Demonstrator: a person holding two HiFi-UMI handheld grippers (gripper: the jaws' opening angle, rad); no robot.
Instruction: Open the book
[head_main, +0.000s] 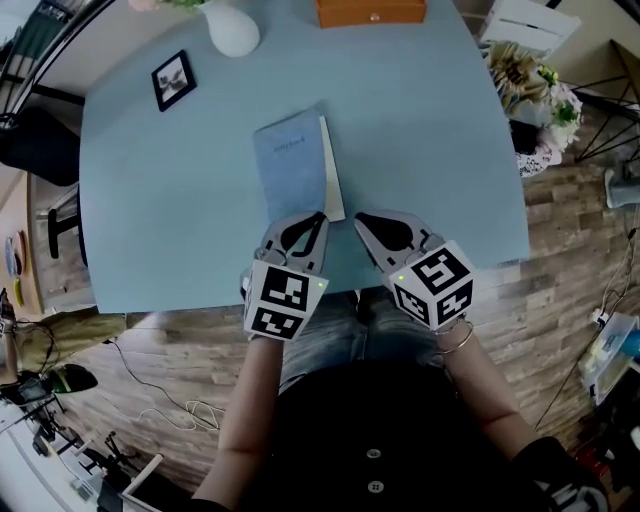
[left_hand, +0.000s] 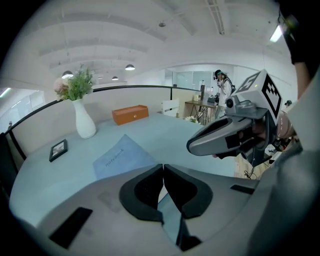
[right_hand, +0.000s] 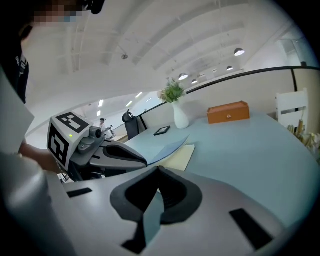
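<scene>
Okay, head view: the book (head_main: 293, 165) lies in the middle of the table (head_main: 170, 210), with a cream page (head_main: 333, 185) showing along its right edge. My left gripper (head_main: 318, 218) is at the book's near right corner, and my right gripper (head_main: 360, 220) is just beside it.

Left gripper view: the jaws are pressed together on the near edge of the blue cover (left_hand: 120, 157).

Right gripper view: my jaws are closed tip to tip with nothing between them. The cover is lifted off the page, pinched at the left gripper's tip.
</scene>
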